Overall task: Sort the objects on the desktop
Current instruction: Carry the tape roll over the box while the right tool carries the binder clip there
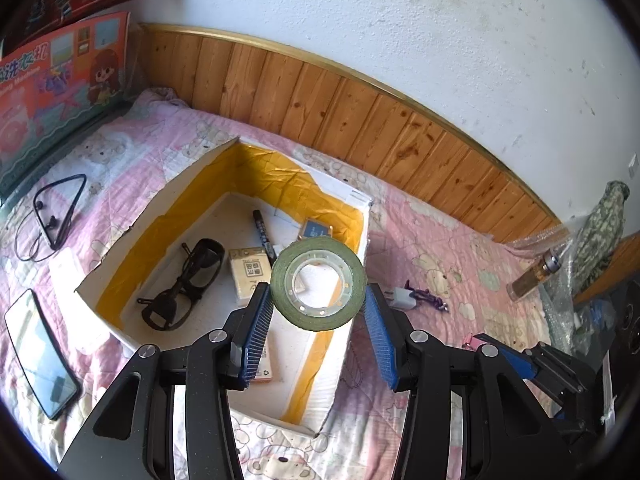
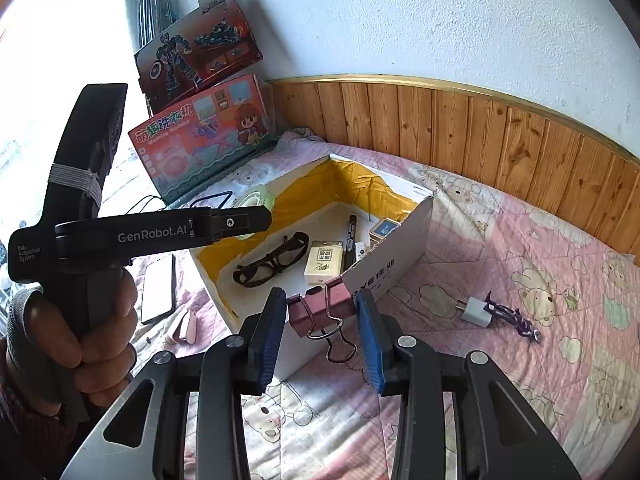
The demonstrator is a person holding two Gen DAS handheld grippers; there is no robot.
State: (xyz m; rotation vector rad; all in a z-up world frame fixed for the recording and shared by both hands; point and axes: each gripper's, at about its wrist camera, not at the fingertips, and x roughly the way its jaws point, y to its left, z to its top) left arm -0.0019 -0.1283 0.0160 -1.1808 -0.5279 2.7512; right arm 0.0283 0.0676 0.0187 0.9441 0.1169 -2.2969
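My left gripper (image 1: 319, 306) is shut on a green tape roll (image 1: 319, 283) and holds it above the open white box (image 1: 132, 222) with yellow lining. The box holds black glasses (image 1: 182, 284), a marker (image 1: 264, 238), a beige pack (image 1: 250, 276) and a small blue-faced item (image 1: 316, 229). My right gripper (image 2: 321, 310) is shut on a pink binder clip (image 2: 320, 308) just in front of the box's near wall (image 2: 396, 264). The left gripper (image 2: 160, 232) shows in the right wrist view, with the tape roll (image 2: 256, 200) partly hidden behind it.
On the pink quilt lie a phone (image 1: 40, 352), black wired earphones (image 1: 56, 212), a white charger plug (image 2: 476, 310) and a purple figure (image 2: 512, 318). Toy boxes (image 2: 204, 136) lean at the back left. A bottle (image 1: 534, 276) and a wooden wall panel (image 1: 360, 120) border the bed.
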